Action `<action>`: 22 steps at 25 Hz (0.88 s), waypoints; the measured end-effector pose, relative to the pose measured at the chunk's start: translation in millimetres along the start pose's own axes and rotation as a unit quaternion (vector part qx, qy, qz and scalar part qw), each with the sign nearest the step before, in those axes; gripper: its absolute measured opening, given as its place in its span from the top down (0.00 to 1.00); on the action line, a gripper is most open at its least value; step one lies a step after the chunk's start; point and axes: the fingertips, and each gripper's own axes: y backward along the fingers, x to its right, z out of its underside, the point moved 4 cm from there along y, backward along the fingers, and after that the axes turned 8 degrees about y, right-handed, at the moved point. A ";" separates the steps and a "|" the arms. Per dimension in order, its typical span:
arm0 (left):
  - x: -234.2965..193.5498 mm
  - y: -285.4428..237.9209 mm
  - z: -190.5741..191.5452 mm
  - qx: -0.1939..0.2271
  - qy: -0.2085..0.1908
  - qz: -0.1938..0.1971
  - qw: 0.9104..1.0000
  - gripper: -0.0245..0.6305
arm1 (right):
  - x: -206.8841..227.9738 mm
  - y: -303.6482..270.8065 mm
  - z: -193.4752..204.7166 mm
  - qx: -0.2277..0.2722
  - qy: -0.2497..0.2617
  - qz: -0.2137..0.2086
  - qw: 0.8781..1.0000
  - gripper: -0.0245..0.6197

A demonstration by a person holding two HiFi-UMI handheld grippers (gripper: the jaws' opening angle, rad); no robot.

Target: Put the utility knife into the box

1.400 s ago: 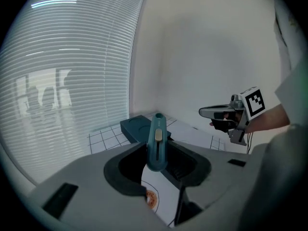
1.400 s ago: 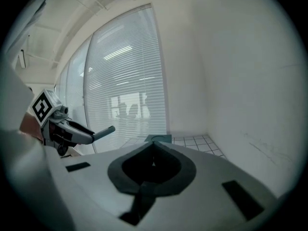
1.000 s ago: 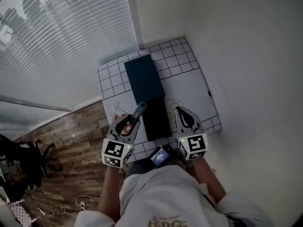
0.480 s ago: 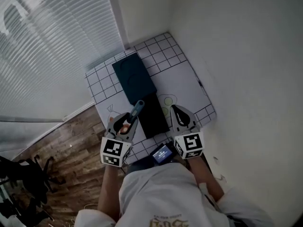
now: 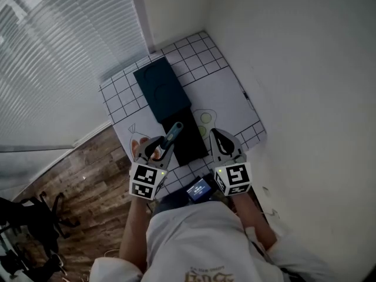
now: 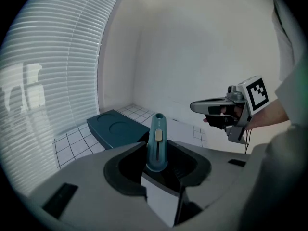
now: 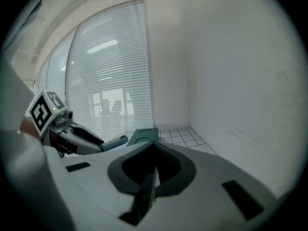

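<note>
Over the near end of the white gridded table mat [image 5: 229, 98], your left gripper [image 5: 160, 150] is clamped on the back end of the teal plastic utility knife [image 5: 172, 135]. The left gripper view shows the pads squeezing the handle, with the slider side facing the camera. Gripping it by the tail makes sense to me, since most of the body sticks out ahead and can go down first.

The knife isn't in yet. It's angled across the left edge of the black open box tray [image 5: 189, 143], nose pointing toward the dark teal rectangular lid [image 5: 160, 88] lying just beyond. I can't tell if the lid and tray are joined.

Your right gripper [image 5: 217, 137] has its jaws together on nothing and sits just off the tray's right side. I'd guess it's parked clear, or ready to steady the tray if it slides.
</note>
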 end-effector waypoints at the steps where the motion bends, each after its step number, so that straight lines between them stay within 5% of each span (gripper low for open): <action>1: 1.9 -4.6 4.4 -0.011 -0.004 0.002 1.000 0.74 | 0.4 0.2 3.3 -0.002 -0.001 0.001 1.000 0.95; 22: 14.1 -91.6 77.1 -0.194 -0.036 0.044 0.979 0.74 | -12.4 -1.2 65.3 -0.065 -0.020 -0.007 0.998 0.95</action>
